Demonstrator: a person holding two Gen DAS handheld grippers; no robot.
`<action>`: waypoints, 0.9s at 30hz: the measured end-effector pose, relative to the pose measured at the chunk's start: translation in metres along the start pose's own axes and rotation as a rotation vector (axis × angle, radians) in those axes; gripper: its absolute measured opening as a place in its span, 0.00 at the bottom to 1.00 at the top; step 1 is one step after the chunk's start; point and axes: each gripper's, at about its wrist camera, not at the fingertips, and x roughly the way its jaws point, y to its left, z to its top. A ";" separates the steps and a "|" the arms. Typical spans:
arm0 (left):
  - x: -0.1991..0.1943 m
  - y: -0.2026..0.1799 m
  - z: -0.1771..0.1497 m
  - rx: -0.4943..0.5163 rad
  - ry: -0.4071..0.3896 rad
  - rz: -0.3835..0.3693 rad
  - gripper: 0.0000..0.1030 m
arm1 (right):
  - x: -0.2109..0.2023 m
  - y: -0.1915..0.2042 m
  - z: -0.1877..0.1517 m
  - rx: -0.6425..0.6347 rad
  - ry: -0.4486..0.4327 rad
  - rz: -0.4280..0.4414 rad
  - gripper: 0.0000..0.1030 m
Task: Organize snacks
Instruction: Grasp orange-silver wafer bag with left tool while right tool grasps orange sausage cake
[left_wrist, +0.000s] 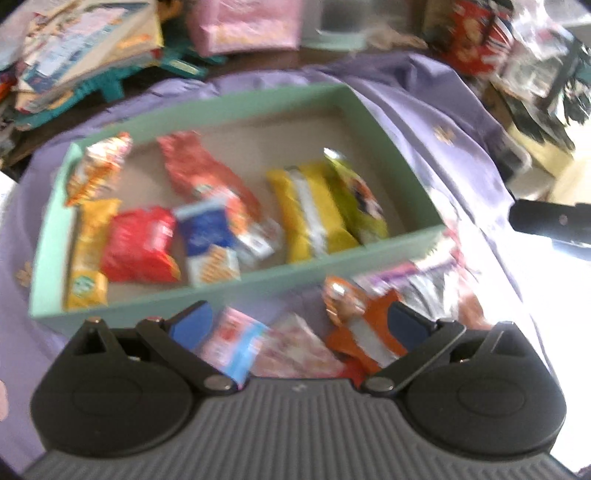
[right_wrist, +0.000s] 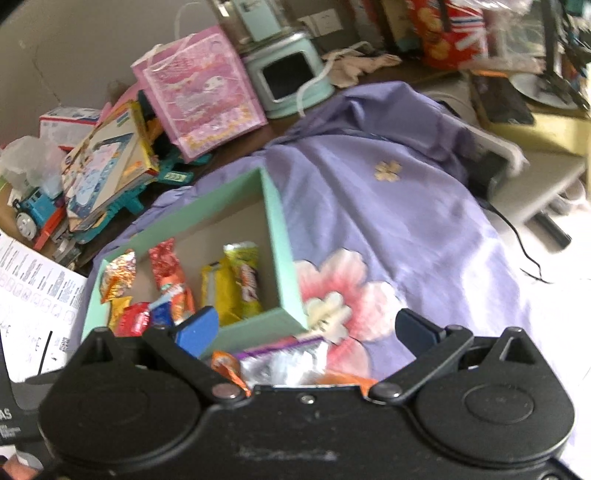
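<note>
Ahead of the left gripper, whose jaws are spread and hold nothing, the mint-green box already carries several snack packets, among them a yellow wafer pack and a red pouch. Between its fingers, outside the box on the purple cloth, lie an orange packet and a pink-and-blue packet (both blurred). The right gripper, likewise spread, hovers over a silver-purple wrapper. By my reckoning, well over half is sorted.

Each black gripper has blue fingertip pads, silver screws, round housings.
</note>
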 end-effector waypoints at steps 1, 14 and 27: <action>0.003 -0.007 -0.003 0.001 0.013 -0.011 1.00 | -0.001 -0.007 -0.004 0.012 0.004 -0.006 1.00; 0.031 -0.058 -0.030 0.102 0.010 0.048 1.00 | 0.040 -0.043 -0.039 0.082 0.103 0.033 1.00; 0.037 -0.020 -0.063 0.119 0.058 0.079 1.00 | 0.031 -0.029 -0.091 0.109 0.190 0.102 0.97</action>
